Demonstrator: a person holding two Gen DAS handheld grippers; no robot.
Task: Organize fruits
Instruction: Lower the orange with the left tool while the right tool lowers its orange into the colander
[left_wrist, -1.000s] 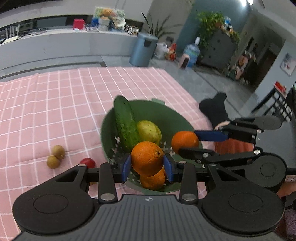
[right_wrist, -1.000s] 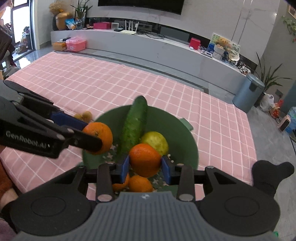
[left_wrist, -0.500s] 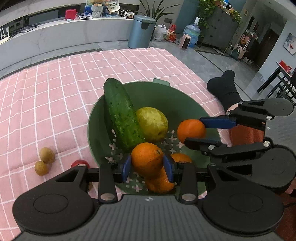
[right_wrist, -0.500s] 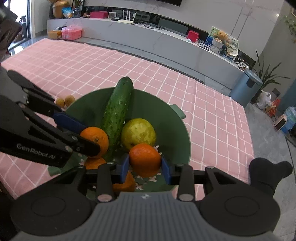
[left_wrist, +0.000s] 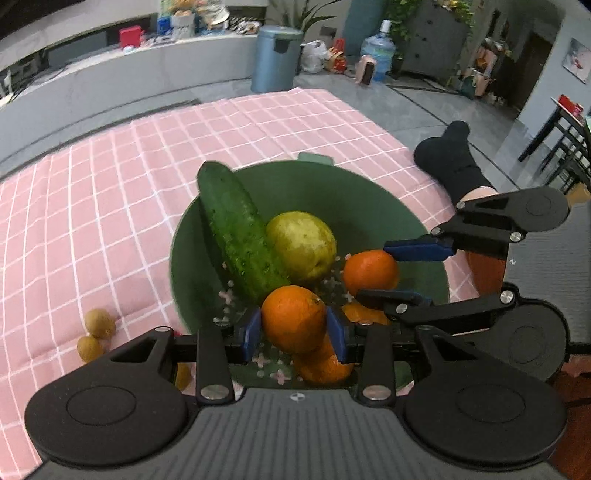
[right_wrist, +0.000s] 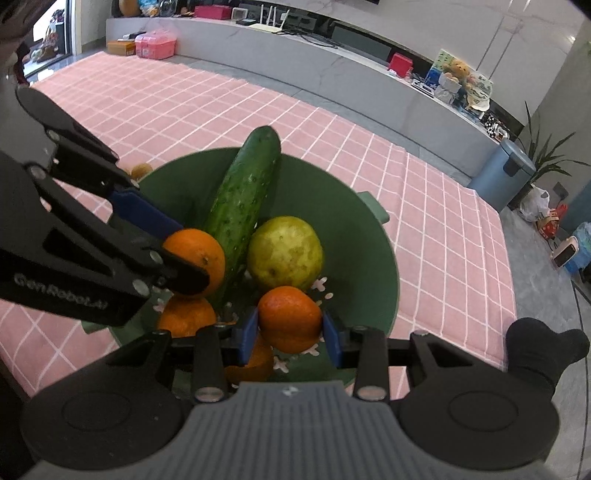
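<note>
An orange (left_wrist: 293, 319) is clamped in the left gripper (left_wrist: 294, 334) and a second orange (right_wrist: 289, 318) in the right gripper (right_wrist: 290, 334) over the green bowl (right_wrist: 373, 258), so each is best lowered into a free gap before being released.

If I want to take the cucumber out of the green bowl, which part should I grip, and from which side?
Probably the upper end of the cucumber, from above. It leans tilted against the green bowl wall, its tip past the rim and free. Its lower end sits among the pear and oranges. Close the fingers across its narrow width.

Grey floor (left_wrist: 388, 107), blue bin (left_wrist: 275, 59)
</note>
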